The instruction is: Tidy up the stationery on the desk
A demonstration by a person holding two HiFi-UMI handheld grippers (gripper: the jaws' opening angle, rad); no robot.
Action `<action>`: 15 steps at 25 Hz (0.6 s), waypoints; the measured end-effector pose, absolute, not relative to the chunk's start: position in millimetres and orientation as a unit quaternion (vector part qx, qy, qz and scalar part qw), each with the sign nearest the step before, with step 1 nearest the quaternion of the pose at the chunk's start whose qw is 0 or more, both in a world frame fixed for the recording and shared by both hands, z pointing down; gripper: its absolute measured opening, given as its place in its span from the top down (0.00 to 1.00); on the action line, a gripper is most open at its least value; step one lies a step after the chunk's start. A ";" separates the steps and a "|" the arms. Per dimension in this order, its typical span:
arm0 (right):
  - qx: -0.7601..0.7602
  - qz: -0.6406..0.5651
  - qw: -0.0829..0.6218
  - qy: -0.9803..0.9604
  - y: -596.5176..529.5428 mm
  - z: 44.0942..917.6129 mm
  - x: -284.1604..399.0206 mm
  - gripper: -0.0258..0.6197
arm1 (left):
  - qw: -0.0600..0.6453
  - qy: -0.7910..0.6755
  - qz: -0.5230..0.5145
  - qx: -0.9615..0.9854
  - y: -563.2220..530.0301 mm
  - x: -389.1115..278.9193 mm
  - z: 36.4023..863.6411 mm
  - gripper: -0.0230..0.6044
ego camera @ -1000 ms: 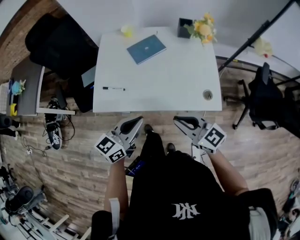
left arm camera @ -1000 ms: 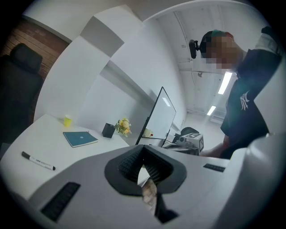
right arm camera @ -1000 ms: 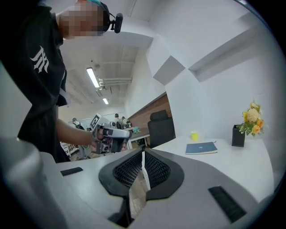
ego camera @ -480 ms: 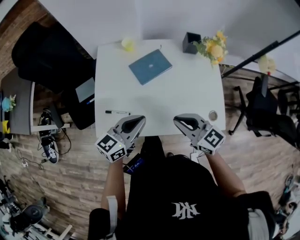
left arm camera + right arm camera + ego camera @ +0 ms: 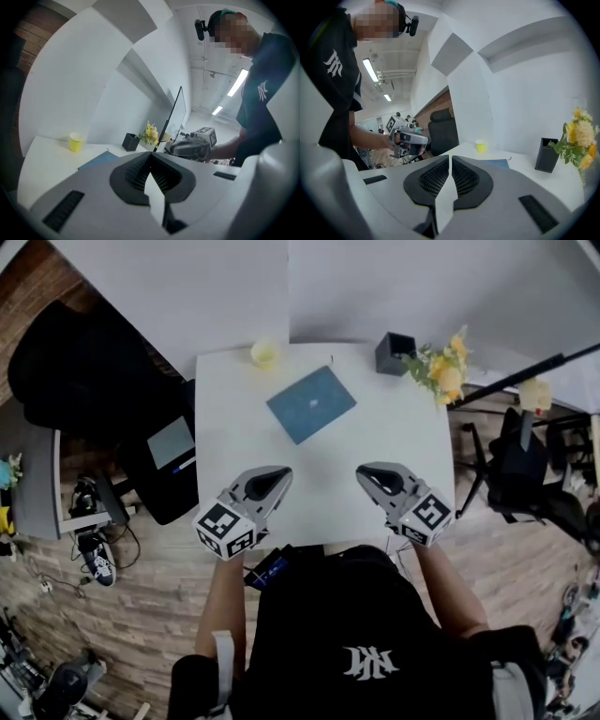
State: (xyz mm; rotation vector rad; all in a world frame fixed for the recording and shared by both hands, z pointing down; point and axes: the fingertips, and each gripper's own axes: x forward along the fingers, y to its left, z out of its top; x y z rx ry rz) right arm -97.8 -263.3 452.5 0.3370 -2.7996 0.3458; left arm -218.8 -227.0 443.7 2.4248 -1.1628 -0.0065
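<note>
Head view | left gripper, right gripper: jaws together, empty | notebook beyond, apart

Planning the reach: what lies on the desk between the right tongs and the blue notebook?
Nothing. In the head view, only bare white desk lies between the right tongs and the blue notebook.

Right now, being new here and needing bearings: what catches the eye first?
A blue notebook lies in the middle of the white desk. At the far edge stand a yellow cup, left, and a black holder beside yellow flowers, right. The left gripper and right gripper hover shut over the near edge.
</note>
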 end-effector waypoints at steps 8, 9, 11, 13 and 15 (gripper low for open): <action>0.173 0.187 0.178 -0.950 -307.4 491.7 -119.0 0.89 | 0.221 -0.414 0.059 0.881 -276.0 -247.9 473.9 0.96; 0.175 0.194 0.181 -0.948 -310.7 497.5 -121.5 0.89 | 0.222 -0.414 0.065 0.880 -282.1 -250.2 478.4 0.96; 0.176 0.203 0.187 -0.945 -317.7 508.7 -127.5 0.89 | 0.228 -0.414 0.077 0.878 -295.1 -254.6 489.6 0.96; 0.180 0.215 0.191 -0.941 -326.3 521.2 -132.5 0.89 | 0.232 -0.414 0.096 0.875 -308.4 -258.2 503.1 0.96; 0.187 0.233 0.188 -0.936 -336.6 534.4 -135.5 0.89 | 0.233 -0.413 0.116 0.873 -323.2 -261.9 515.4 0.96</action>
